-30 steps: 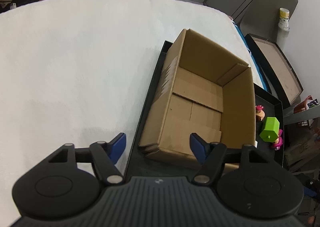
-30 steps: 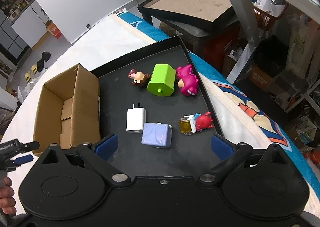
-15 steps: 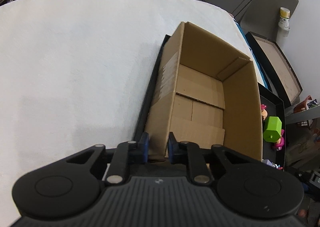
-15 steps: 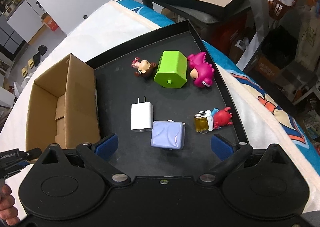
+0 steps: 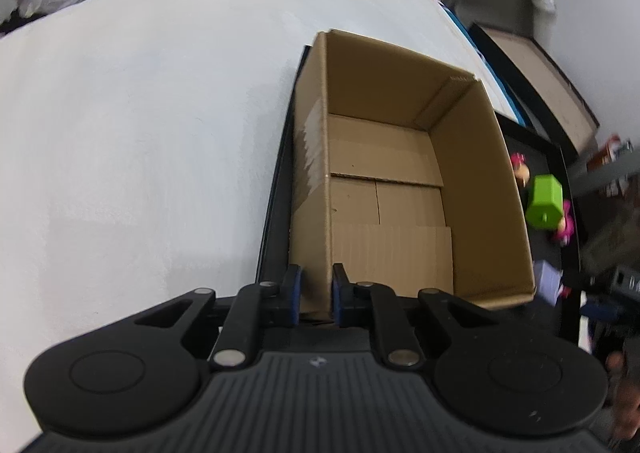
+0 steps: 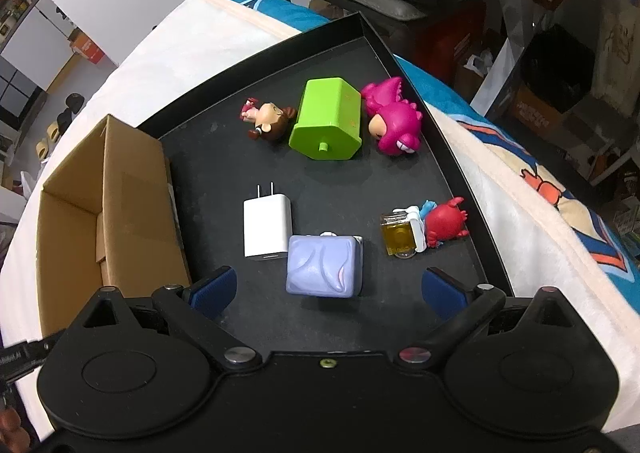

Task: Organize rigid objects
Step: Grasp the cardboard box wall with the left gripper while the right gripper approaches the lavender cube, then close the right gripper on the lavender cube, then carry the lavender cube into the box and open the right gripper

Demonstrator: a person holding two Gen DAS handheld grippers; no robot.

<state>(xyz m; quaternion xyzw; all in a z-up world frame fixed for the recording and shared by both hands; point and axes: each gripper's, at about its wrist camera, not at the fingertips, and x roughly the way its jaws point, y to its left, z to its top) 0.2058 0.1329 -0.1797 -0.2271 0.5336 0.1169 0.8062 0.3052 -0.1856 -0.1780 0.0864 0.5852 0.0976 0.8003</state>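
On the black tray (image 6: 404,65), the box is braced and the picking is about to start.
Left gripper (image 5: 313,295) is clenched on the near wall of the empty cardboard box (image 5: 400,173) at the tray's left end; right gripper (image 6: 328,287) hangs released over the lilac block (image 6: 324,271) — likely the first pick. Next move: drop straight down and close without nudging the white charger (image 6: 267,227) touching its left. Open floor lies ahead — the tray rim stands near on the right.

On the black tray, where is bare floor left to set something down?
Bare tray between the cardboard box and the white charger; also between the green block and the lavender block. Crowded along the far toy row.
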